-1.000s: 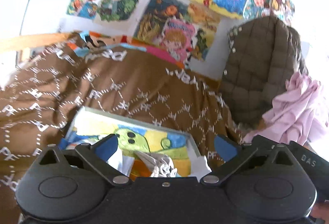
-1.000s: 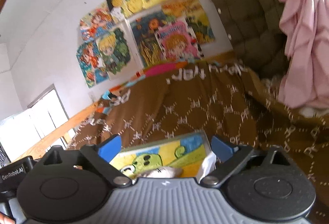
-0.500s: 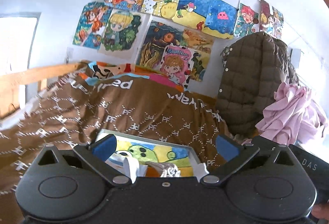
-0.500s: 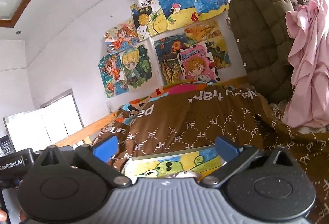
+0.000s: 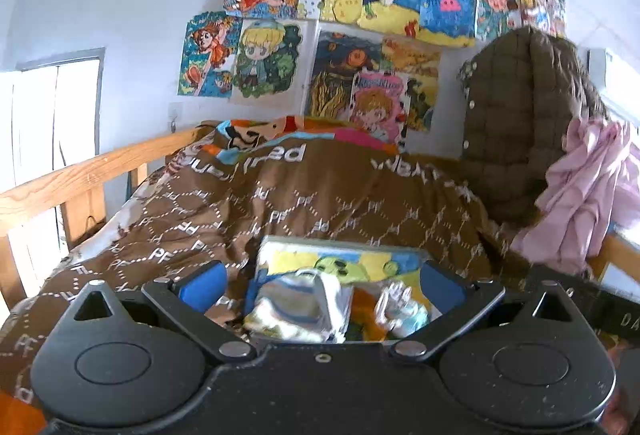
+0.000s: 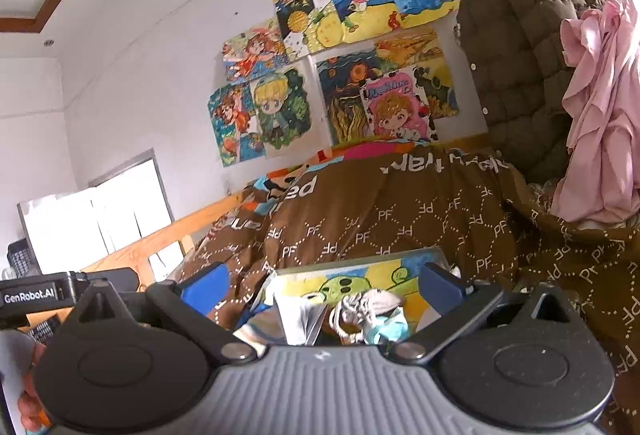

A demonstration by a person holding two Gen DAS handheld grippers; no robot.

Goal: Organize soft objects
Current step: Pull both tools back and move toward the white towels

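Soft objects lie in a small heap at the lower middle of both wrist views, on a painted board (image 5: 340, 261) with a green cartoon figure that rests on the brown quilt (image 5: 280, 203) of the bed. In the left view the heap shows a folded pale cloth with blue stripes (image 5: 296, 305) and, just right of it, a small grey-white plush toy (image 5: 396, 301); an orange patch sits between them. In the right view the plush toy (image 6: 368, 309) sits beside a folded white cloth (image 6: 298, 315), with a light-blue piece (image 6: 386, 327) just under the toy.

The left gripper (image 5: 320, 285) has its jaws spread wide, the blue pads either side of the heap and gripping nothing. The right gripper (image 6: 324, 285) is likewise spread and empty, its pads flanking the same pile.

Toward the right of the frame a brown quilted jacket (image 5: 520, 131) and a pink garment (image 5: 584, 195) hang together. Colourful drawings (image 5: 360, 35) cover the white wall above the bed, and a wooden rail (image 5: 80, 175) runs along the left.
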